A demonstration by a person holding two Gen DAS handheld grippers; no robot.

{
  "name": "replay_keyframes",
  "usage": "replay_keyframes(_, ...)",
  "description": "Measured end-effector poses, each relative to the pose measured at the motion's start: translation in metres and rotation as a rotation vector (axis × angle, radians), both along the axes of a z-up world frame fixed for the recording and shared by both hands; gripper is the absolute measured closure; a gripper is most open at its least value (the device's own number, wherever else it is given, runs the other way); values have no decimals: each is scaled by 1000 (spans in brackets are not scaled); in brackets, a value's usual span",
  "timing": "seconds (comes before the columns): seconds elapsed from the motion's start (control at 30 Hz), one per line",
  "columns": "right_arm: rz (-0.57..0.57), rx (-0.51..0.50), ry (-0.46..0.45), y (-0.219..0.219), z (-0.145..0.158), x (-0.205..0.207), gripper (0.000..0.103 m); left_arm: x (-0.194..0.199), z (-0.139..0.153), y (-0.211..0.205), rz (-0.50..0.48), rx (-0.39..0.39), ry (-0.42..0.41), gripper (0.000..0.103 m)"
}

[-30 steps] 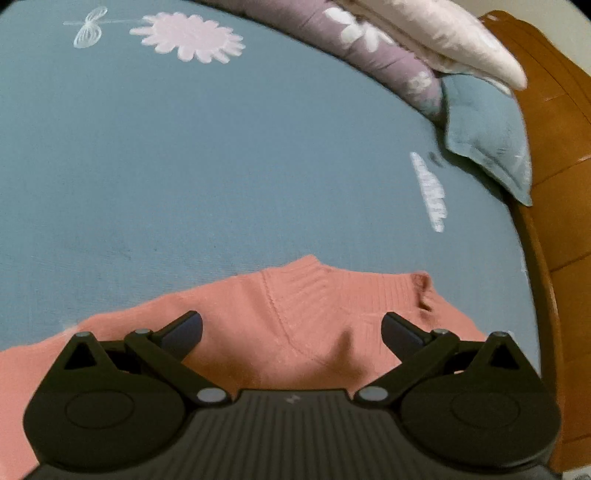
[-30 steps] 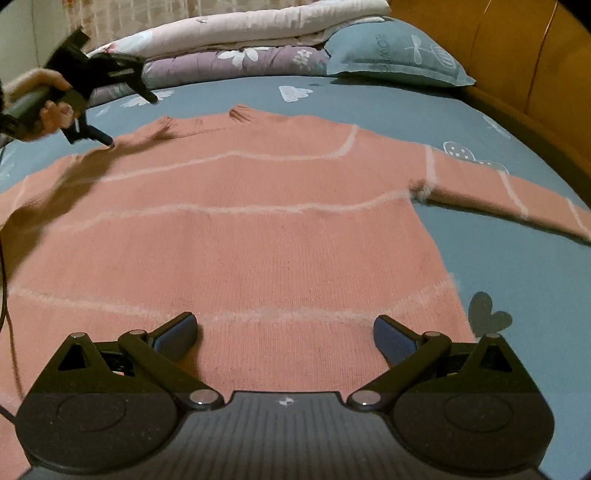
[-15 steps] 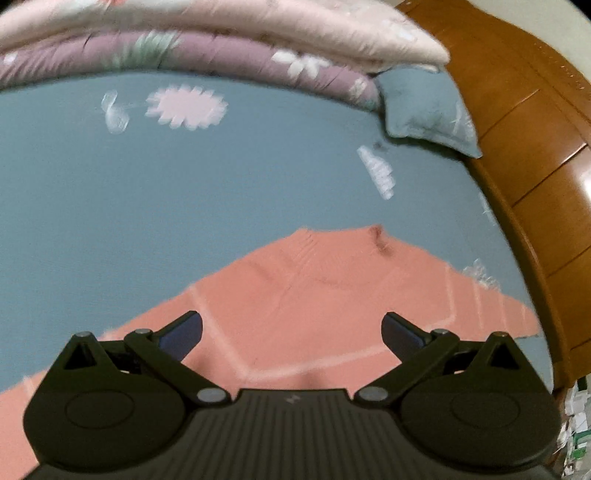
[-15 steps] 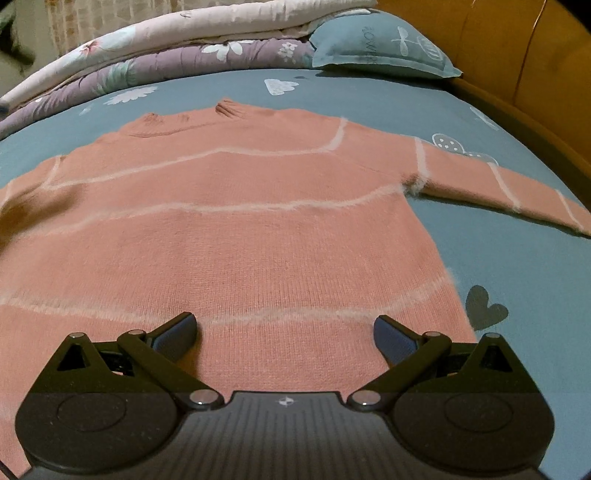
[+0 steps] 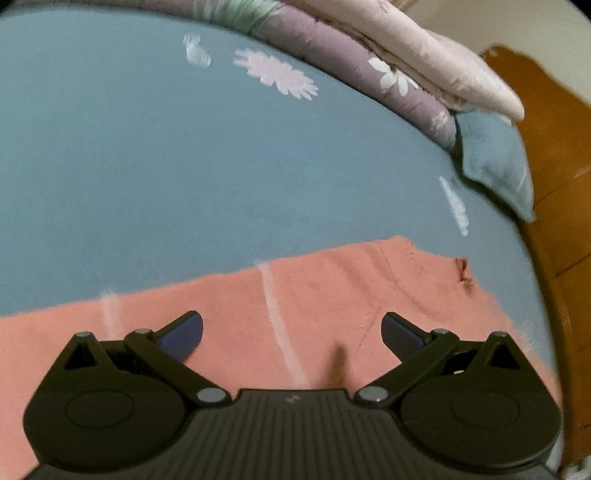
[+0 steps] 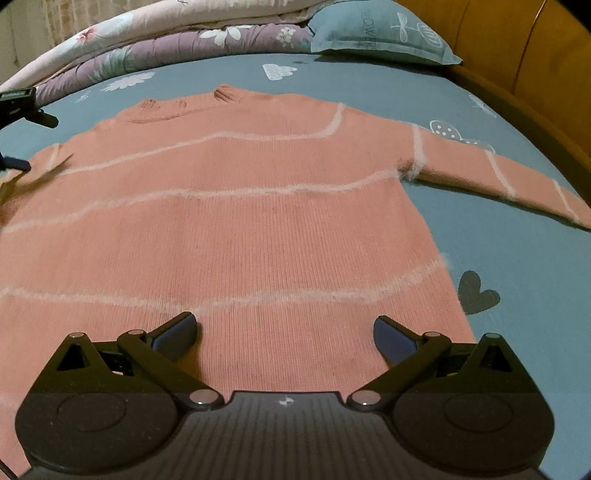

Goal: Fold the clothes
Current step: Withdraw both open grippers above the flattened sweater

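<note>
Two open hand-held grippers, one flat pink sweater (image 6: 236, 229) on the bed (image 6: 509, 266).
Left hand-held gripper (image 5: 291, 328) sits low over the shoulder, right hand-held gripper (image 6: 284, 332) low over the hem; both hold nothing. Pinch one side edge together, lift evenly.

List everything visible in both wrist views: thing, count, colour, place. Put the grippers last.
sweater: one, salmon pink with thin white stripes, spread flat on the bed, sleeves out to the sides
bed sheet: one, blue-grey with white flower and cloud prints and a dark heart, under the sweater
pillow: one, blue-grey with printed motifs, at the head of the bed
folded quilts: a stack, purple floral below and pale pink above, beside the pillow
headboard: one, orange-brown wood, along the bed's edge
left gripper: black, open, over the sweater's shoulder near the collar
right gripper: black, open, over the sweater's hem
</note>
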State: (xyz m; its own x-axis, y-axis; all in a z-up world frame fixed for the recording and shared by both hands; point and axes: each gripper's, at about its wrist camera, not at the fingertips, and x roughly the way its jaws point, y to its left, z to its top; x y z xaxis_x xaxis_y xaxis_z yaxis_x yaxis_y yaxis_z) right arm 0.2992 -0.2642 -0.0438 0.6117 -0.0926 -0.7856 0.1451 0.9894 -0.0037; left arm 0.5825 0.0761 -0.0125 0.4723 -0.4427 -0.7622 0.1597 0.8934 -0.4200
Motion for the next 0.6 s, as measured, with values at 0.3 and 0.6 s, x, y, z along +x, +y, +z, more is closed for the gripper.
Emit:
replay_keyframes(0.3,229,41,-91,30,34,27,0,-107,25,-38,-352,61,-133,1)
replay_keyframes(0.6,562,16,-60,90,-4,99,0,-148,20,-43,-375,252,-189,1)
